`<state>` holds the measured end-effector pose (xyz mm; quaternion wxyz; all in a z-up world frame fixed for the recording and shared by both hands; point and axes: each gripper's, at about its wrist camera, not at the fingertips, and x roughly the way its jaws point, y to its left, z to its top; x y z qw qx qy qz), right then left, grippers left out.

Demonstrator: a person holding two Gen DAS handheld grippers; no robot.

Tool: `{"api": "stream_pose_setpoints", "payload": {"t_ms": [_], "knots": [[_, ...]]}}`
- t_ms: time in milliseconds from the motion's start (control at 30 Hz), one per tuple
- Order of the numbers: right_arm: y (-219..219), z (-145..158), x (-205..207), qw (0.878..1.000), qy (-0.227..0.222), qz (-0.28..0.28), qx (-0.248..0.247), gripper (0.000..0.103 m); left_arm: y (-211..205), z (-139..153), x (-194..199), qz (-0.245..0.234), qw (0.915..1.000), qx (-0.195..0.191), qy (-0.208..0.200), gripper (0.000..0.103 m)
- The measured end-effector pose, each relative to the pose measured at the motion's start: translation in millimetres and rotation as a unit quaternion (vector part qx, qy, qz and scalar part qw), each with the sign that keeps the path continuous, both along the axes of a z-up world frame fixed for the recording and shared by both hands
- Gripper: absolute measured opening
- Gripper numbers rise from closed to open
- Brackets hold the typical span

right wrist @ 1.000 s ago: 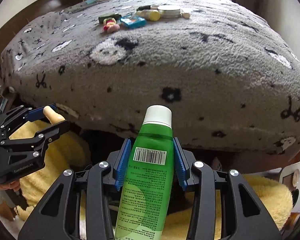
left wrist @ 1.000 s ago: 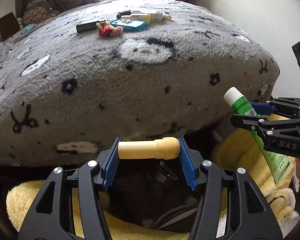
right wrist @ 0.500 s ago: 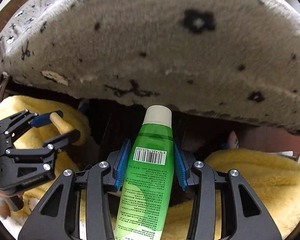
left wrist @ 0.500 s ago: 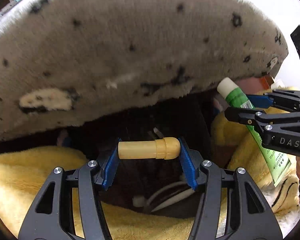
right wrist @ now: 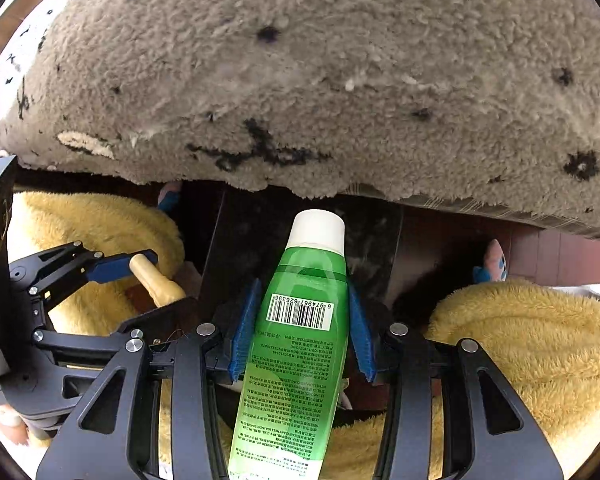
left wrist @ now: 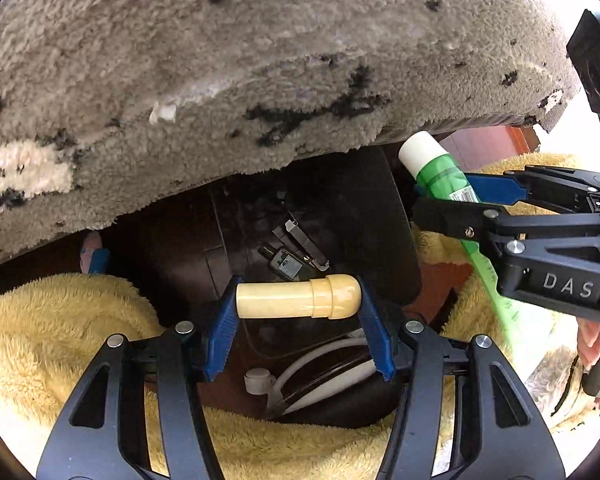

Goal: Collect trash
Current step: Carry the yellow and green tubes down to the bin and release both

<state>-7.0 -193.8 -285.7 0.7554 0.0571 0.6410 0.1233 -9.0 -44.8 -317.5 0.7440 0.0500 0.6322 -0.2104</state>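
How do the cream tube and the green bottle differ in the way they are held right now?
The cream tube lies crosswise, pinched end to end by the left tongs; the green bottle points forward, gripped on its sides by the right tongs. The tube is opaque, the bottle translucent with a barcode. Both hang over a dark bin.

The left tongs (left wrist: 298,300) are clamped shut, blue pads pressing inward on their load. The right tongs (right wrist: 302,320) grip likewise, level beside them, pointing forward.

Grey fleece blanket with black marks (left wrist: 236,64) overhangs a dark bin (left wrist: 364,208); fluffy yellow towel (left wrist: 52,332) around it.
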Motion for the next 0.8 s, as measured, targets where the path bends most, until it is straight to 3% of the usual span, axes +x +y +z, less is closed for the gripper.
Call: {"api": "stream_pose_setpoints", "payload": {"t_ms": [33,100,200,333,500,800], "knots": [[0.1,0.2,1.6,1.000,-0.001,-0.001,0.000,0.045,-0.6,-0.6,2.3,0.000,1.0000,0.000,0.003,0.053],[-2.2,2.7,4.3,1.000,-0.005,-0.008,-0.001,0.049,2.2,0.2,2.1,0.003,1.0000,0.000,0.003,0.067],[-6.1,6.7,6.9,1.000,-0.012,-0.020,-0.005,0.051,5.1,2.8,1.7,0.006,1.0000,0.003,-0.002,0.077],[-11.7,15.6,7.8,0.999,-0.024,-0.029,-0.007,0.052,8.7,11.1,5.0,0.013,0.9998,0.004,-0.012,0.080],[-19.3,31.1,8.8,0.998,-0.047,-0.037,-0.016,0.061,5.9,31.4,5.5,0.014,0.9988,0.010,-0.045,0.085],[-37.2,97.6,19.5,0.989,-0.139,-0.050,-0.029,0.070,20.0,104.5,19.0,0.034,0.9871,0.015,-0.155,0.088]]}}
